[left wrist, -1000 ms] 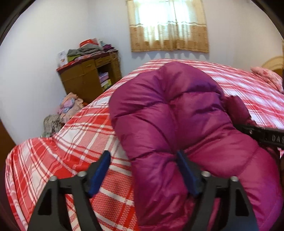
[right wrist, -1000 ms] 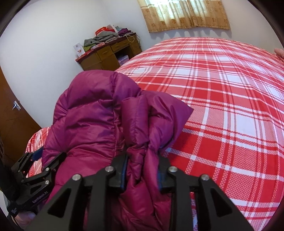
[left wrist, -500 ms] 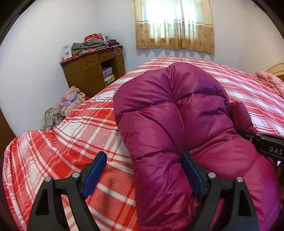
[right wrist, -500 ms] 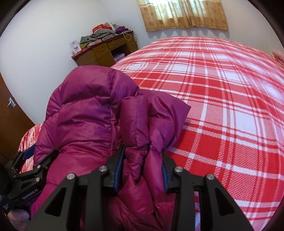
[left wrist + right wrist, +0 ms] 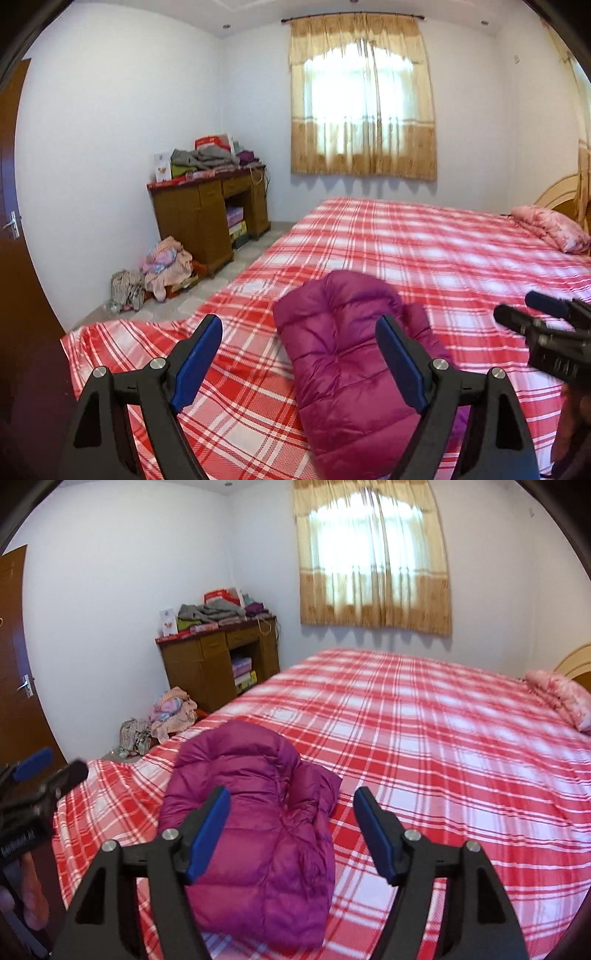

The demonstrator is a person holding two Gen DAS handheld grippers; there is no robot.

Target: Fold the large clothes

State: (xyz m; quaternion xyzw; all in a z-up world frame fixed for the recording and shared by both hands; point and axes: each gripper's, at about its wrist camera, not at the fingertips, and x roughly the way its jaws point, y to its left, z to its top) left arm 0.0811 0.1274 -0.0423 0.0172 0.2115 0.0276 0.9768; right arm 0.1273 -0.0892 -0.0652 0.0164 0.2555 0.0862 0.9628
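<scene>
A magenta puffer jacket (image 5: 343, 350) (image 5: 258, 775) lies folded into a compact bundle on the red plaid bed (image 5: 443, 251) (image 5: 424, 720), near its front left corner. My left gripper (image 5: 298, 325) hovers above and behind the jacket, open, with nothing between its blue pads. My right gripper (image 5: 292, 794) also hangs above the jacket with its jaws opening, and nothing is pinched between them. Each gripper shows in the other's view: the right gripper (image 5: 535, 325) at the right edge, the left gripper (image 5: 48, 771) at the left edge.
A wooden cabinet (image 5: 210, 214) piled with clothes stands against the far left wall, with a heap of clothes (image 5: 162, 266) on the floor beside it. A pink pillow (image 5: 550, 225) lies at the bed's far right. A brown door (image 5: 14, 664) is at the left.
The right gripper has let go of the jacket's fold and opened. Both grippers have risen and pulled back, so the jacket now looks smaller and lies alone on the bed.
</scene>
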